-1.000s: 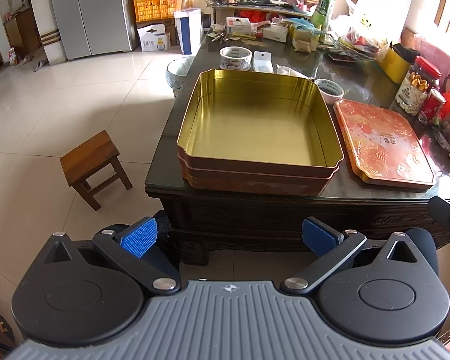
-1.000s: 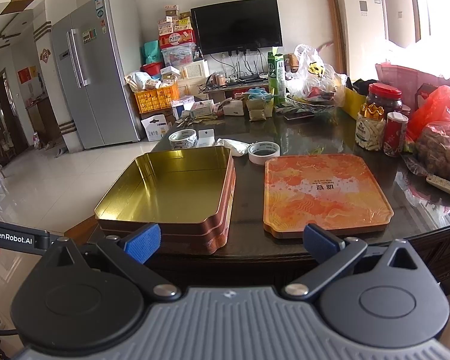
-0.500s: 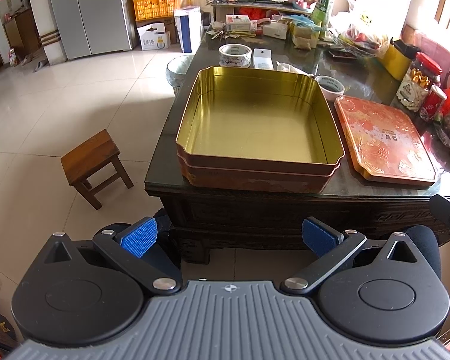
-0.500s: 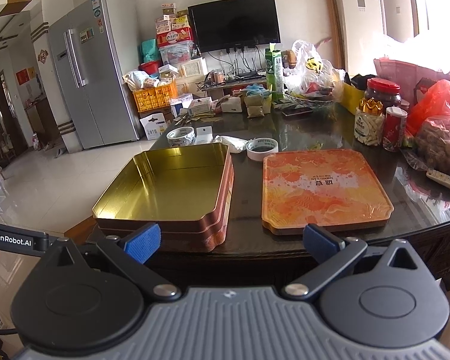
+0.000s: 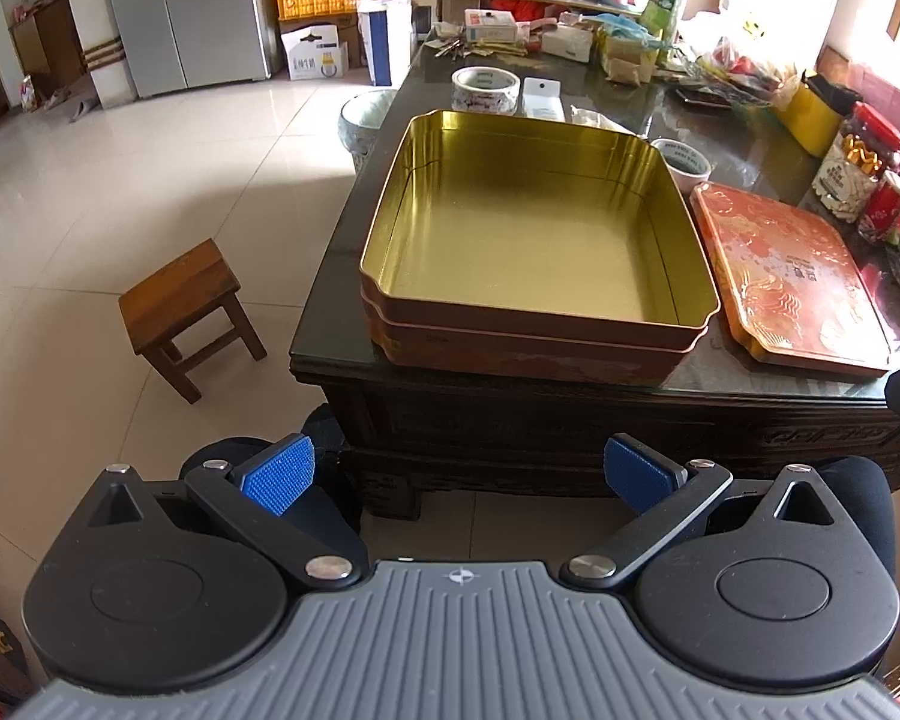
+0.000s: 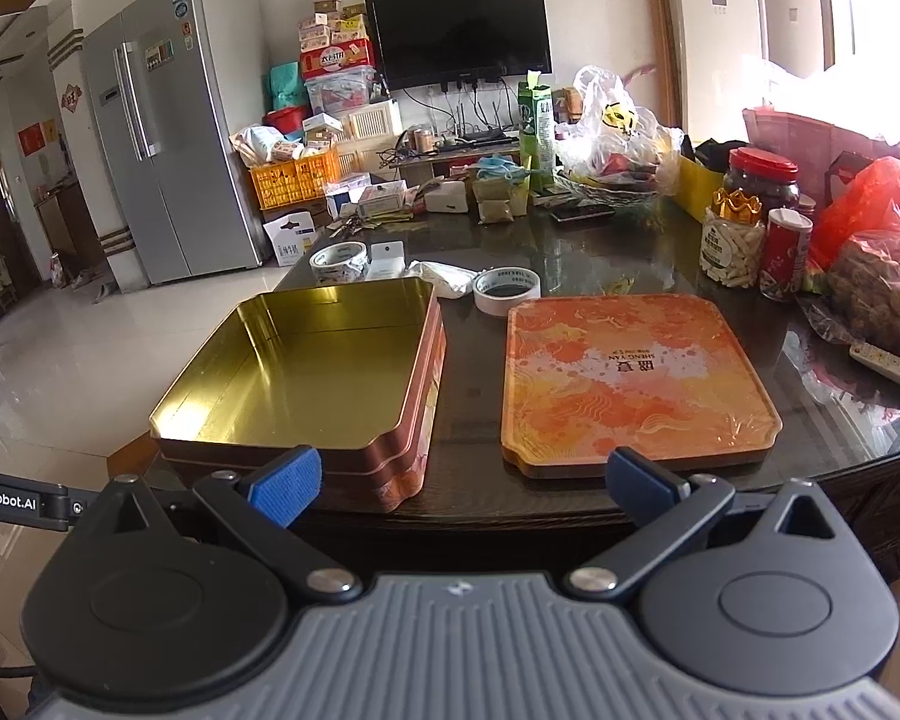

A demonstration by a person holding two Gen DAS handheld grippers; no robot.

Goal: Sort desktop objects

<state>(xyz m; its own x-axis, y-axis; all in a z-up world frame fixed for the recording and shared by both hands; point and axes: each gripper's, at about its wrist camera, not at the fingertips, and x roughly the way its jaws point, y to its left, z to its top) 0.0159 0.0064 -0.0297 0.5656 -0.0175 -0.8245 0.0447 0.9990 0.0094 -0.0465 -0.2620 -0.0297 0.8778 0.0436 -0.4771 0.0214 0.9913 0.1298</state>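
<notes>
Left tongs (image 5: 459, 474) spread wide, nothing between the pads; right tongs (image 6: 465, 480) same, wide and bare. Both hang short of the table's (image 6: 630, 252) near edge, well apart from everything on it.

Tin (image 5: 534, 240) sits open at the near left, gold inside bare. Lid (image 6: 636, 378) lies flat just right of it, printed side up, a gap between them. Loose bits beyond the tin: patterned tape (image 5: 485, 87), white card (image 5: 543, 97), a crumpled white wrapper (image 6: 441, 276), white tape (image 6: 506, 289) at the lid's far corner. Clutter further back, jars (image 6: 750, 216) at right.

Stage unclear: bare tin plus scattered small items fits things about to go in, or a tin just emptied. So only general pointers. Any grab on a tape roll likely goes best across the ring wall, one pad inside the hole. Card lies flat, probably hard to pinch; slide to an edge. Lid is wide and thin: take by its rim, keep level, watch the glossy tabletop for slip.
</notes>
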